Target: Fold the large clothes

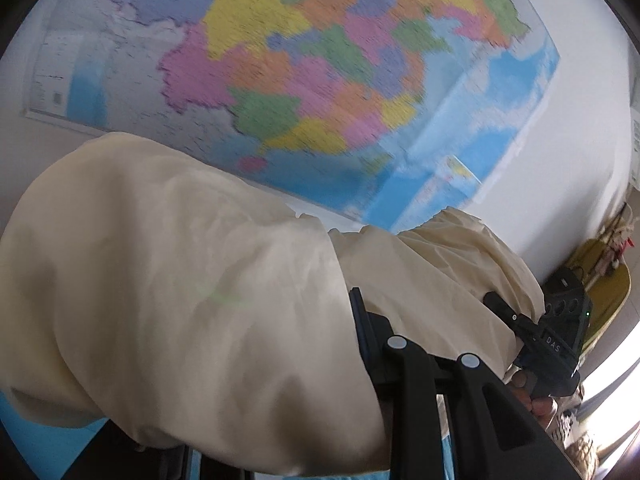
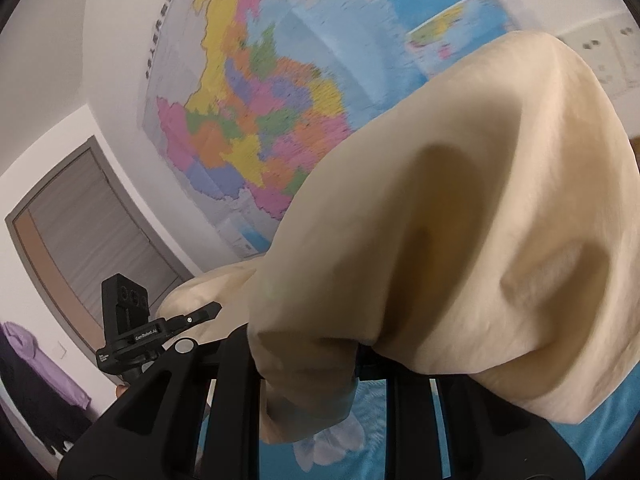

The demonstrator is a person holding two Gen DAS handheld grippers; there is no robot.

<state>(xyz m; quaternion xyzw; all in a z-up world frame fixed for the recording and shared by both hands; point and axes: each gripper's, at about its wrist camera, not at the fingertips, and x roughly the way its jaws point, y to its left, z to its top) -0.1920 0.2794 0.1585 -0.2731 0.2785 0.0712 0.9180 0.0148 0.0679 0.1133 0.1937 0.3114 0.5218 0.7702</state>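
Observation:
A large cream garment (image 1: 180,300) is lifted in the air and drapes over both grippers. In the left wrist view it covers my left gripper (image 1: 372,344), whose fingers are closed on the cloth; only the black finger bases show. In the right wrist view the same garment (image 2: 460,240) hangs over my right gripper (image 2: 320,364), which is shut on a fold of it; the fingertips are hidden under the fabric. My right gripper also shows in the left wrist view (image 1: 556,332), and my left gripper in the right wrist view (image 2: 160,328), each holding the cloth's top edge.
A coloured wall map (image 1: 320,80) hangs on the white wall ahead. A blue surface (image 2: 368,420) lies below. A grey door (image 2: 88,232) and a purple garment (image 2: 24,352) are at the left. A yellow object (image 1: 604,288) stands at the right.

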